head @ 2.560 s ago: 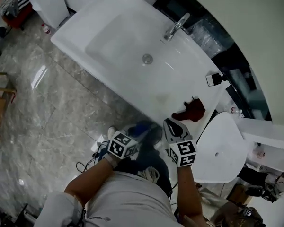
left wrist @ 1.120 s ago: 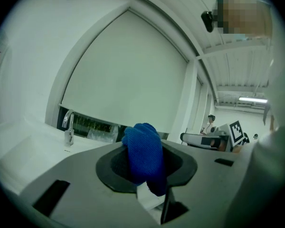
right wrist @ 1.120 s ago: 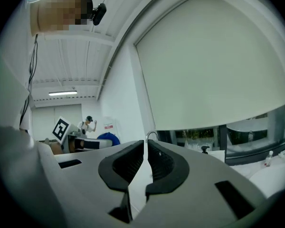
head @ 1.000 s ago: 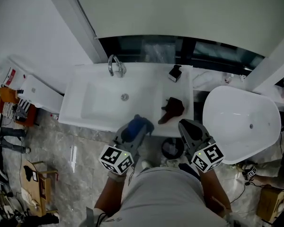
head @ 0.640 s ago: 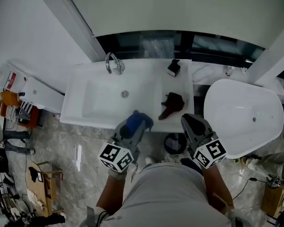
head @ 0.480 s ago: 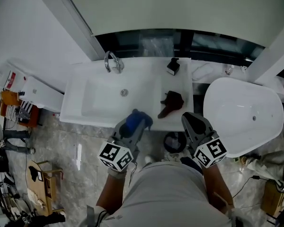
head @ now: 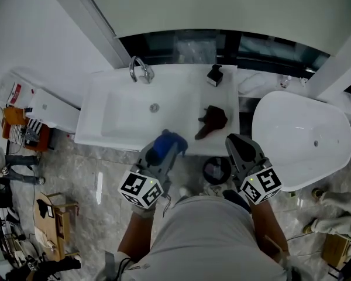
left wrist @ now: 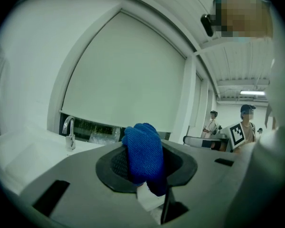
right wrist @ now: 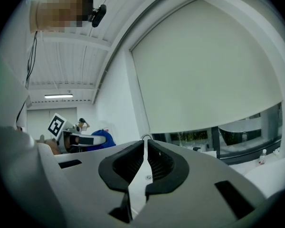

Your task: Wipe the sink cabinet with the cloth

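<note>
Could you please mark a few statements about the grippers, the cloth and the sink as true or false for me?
The left gripper is shut on the blue cloth. True.
The right gripper grips the dark brown object. False: its jaws are together on nothing, and the object lies on the sink top.
The faucet stands at the back edge of the sink top. True.
The bathtub is on the left gripper's side. False: it is beside the right gripper.
</note>
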Available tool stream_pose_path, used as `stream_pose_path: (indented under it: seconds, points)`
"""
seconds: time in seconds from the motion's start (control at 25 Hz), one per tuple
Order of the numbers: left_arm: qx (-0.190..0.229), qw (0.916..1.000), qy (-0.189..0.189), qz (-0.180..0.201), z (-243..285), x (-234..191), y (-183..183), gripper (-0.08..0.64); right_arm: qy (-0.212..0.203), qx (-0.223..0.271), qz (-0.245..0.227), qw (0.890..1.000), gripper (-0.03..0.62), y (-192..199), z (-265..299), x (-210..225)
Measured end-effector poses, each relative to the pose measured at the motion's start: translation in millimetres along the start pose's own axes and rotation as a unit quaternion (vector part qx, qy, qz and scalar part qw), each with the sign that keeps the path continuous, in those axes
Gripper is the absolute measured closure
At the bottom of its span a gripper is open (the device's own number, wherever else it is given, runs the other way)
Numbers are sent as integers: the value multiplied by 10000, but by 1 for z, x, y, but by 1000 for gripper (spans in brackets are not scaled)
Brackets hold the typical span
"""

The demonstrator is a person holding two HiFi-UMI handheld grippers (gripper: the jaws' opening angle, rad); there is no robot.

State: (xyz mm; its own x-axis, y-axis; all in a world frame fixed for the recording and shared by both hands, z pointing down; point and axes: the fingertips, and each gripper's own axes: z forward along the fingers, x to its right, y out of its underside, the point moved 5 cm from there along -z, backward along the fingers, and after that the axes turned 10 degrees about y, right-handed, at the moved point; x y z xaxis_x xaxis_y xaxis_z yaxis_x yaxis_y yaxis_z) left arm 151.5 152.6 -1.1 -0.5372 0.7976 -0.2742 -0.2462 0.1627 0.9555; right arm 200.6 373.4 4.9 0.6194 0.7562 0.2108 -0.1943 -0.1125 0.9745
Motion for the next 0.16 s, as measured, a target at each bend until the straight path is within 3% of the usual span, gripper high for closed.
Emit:
stream_pose_path:
  seconds: [0.16]
  points:
    - [86,9998,-24,-182,-6,3,3,454,-29,-65,11,10000,552,3,-6,-2]
